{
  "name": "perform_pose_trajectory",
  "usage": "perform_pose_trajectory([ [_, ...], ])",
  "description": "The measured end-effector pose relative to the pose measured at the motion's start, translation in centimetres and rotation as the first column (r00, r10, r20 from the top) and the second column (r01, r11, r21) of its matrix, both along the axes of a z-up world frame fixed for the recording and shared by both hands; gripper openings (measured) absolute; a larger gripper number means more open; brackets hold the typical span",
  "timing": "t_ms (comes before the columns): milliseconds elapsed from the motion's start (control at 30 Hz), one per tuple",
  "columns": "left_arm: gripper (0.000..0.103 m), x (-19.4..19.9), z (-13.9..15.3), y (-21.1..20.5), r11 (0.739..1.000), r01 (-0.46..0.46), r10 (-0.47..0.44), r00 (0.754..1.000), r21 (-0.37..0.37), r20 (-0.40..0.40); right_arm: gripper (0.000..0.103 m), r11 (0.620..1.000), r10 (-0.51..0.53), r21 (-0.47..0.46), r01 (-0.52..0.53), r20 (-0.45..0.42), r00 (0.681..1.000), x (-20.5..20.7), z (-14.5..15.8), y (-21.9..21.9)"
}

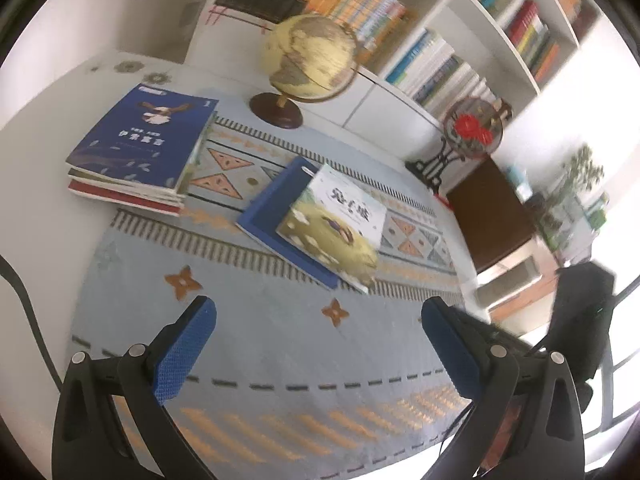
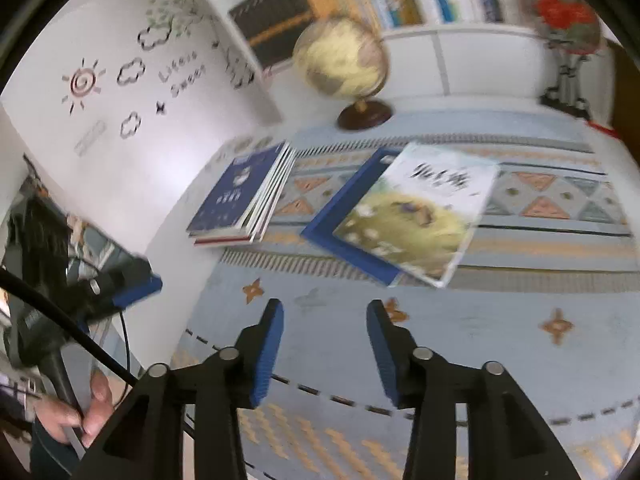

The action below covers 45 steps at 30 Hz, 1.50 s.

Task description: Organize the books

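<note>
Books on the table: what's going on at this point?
A person holds two grippers above a patterned table mat. Neither holds anything: the left gripper is wide open, the right gripper open more narrowly. A stack of books sits by the wall; a picture book lies askew on a blue book mid-table, untouched.

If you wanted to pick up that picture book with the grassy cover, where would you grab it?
By its near corner, coming in low from the front. The picture book lies skewed on a blue book, and that corner juts past the blue one's edge, so one finger should slide under. Both grippers are open and empty.
</note>
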<state>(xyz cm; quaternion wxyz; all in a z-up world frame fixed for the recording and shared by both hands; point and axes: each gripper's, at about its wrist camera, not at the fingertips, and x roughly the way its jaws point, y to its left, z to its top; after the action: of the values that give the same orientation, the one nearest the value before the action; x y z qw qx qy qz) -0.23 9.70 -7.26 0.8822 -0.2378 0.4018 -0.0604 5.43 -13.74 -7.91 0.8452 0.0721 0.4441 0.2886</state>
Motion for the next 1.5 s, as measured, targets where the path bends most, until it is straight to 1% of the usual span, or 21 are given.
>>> perform_pose_trajectory([
  [100,0.102,-0.6,0.7,-2.1,0.999,0.032,-0.032,0.999,0.020,-0.008,0.049,0.999,-0.040,0.035,0.039,0.018,0.999,-0.8,1.0,-2.8],
  [167,0.102,-0.6,1.0,-3.3,0.997,0.049,-0.048,0.999,0.052,-0.026,0.052,0.996,-0.064,0.060,0.064,0.007,0.998,-0.7,1.1,-3.9],
  [233,0.102,0.0,0.8,-4.0,0.994,0.069,-0.064,0.996,0.082,-0.055,0.053,0.990,-0.104,0.092,0.106,-0.030,0.994,-0.2,0.7,-5.0],
  [300,0.102,0.8,0.3,-4.2,0.993,0.074,-0.069,0.995,0.087,-0.068,0.053,0.981,-0.144,0.117,0.153,-0.083,0.986,0.7,-0.1,-5.8],
  [333,0.102,1.5,-0.2,-4.2,0.994,0.072,-0.066,0.995,0.086,-0.078,0.053,0.979,-0.157,0.116,0.167,-0.091,0.983,0.9,-0.3,-6.1],
  [367,0.102,2.3,-0.8,-4.1,0.994,0.070,-0.062,0.994,0.086,-0.090,0.053,0.977,-0.178,0.102,0.188,-0.095,0.979,1.2,-0.6,-6.4],
  [400,0.102,3.5,-1.5,-3.9,0.994,0.065,-0.056,0.993,0.090,-0.105,0.053,0.975,-0.208,0.064,0.214,-0.087,0.974,1.7,-0.9,-6.7],
  [500,0.102,5.9,-2.5,-3.9,0.989,0.058,-0.042,0.992,0.139,-0.118,0.053,0.967,-0.253,-0.012,0.253,-0.080,0.964,3.1,-1.7,-6.9],
  [633,0.102,9.5,-3.8,-3.5,0.979,0.109,-0.085,0.986,0.171,-0.141,0.053,0.955,-0.295,-0.063,0.290,-0.090,0.951,6.2,-2.8,-6.6],
  [700,0.102,11.5,-4.8,-3.2,0.972,0.143,-0.113,0.980,0.188,-0.161,0.053,0.953,-0.302,-0.073,0.296,-0.097,0.948,7.4,-3.4,-6.2],
  [767,0.102,13.3,-5.6,-3.0,0.965,0.195,-0.165,0.971,0.175,-0.173,0.053,0.947,-0.313,-0.110,0.302,-0.103,0.944,9.0,-4.5,-5.3],
  [833,0.102,15.4,-6.6,-2.6,0.959,0.249,-0.226,0.960,0.137,-0.164,0.053,0.943,-0.321,-0.135,0.306,-0.108,0.941,10.2,-5.7,-4.3],
  [933,0.102,18.4,-8.3,-2.2,0.948,0.299,-0.277,0.945,0.111,-0.175,0.053,0.942,-0.322,-0.141,0.305,-0.119,0.939,11.7,-7.3,-3.0],
  [1000,0.102,20.0,-9.4,-2.2,0.940,0.326,-0.305,0.935,0.099,-0.182,0.053,0.944,-0.319,-0.128,0.303,-0.135,0.938,12.6,-8.5,-2.2],
  [1033,0.102,20.8,-10.1,-2.2,0.936,0.338,-0.315,0.929,0.096,-0.194,0.051,0.944,-0.321,-0.122,0.306,-0.138,0.937,12.9,-8.9,-1.9],
  [1067,0.102,21.3,-10.6,-2.3,0.933,0.350,-0.328,0.924,0.088,-0.198,0.047,0.943,-0.325,-0.126,0.309,-0.136,0.936,13.2,-9.3,-1.6],
  [1100,0.101,21.9,-11.2,-2.3,0.929,0.363,-0.341,0.918,0.078,-0.204,0.046,0.942,-0.326,-0.135,0.308,-0.136,0.936,13.5,-9.6,-1.3],
  [1200,0.099,22.7,-12.5,-2.5,0.923,0.378,-0.356,0.908,0.064,-0.221,0.042,0.938,-0.328,-0.164,0.306,-0.130,0.936,14.1,-10.4,-0.7],
  [1267,0.098,23.2,-13.1,-2.6,0.921,0.383,-0.359,0.904,0.067,-0.232,0.042,0.934,-0.336,-0.175,0.310,-0.139,0.932,14.4,-10.9,-0.6],
  [1367,0.098,23.3,-13.2,-2.9,0.914,0.398,-0.373,0.902,0.082,-0.219,0.041,0.931,-0.351,-0.169,0.324,-0.169,0.921,15.0,-11.9,-0.7],
  [1500,0.098,23.4,-13.3,-3.5,0.902,0.427,-0.407,0.888,0.056,-0.213,0.039,0.933,-0.345,-0.168,0.317,-0.177,0.922,15.5,-12.5,-0.4],
])
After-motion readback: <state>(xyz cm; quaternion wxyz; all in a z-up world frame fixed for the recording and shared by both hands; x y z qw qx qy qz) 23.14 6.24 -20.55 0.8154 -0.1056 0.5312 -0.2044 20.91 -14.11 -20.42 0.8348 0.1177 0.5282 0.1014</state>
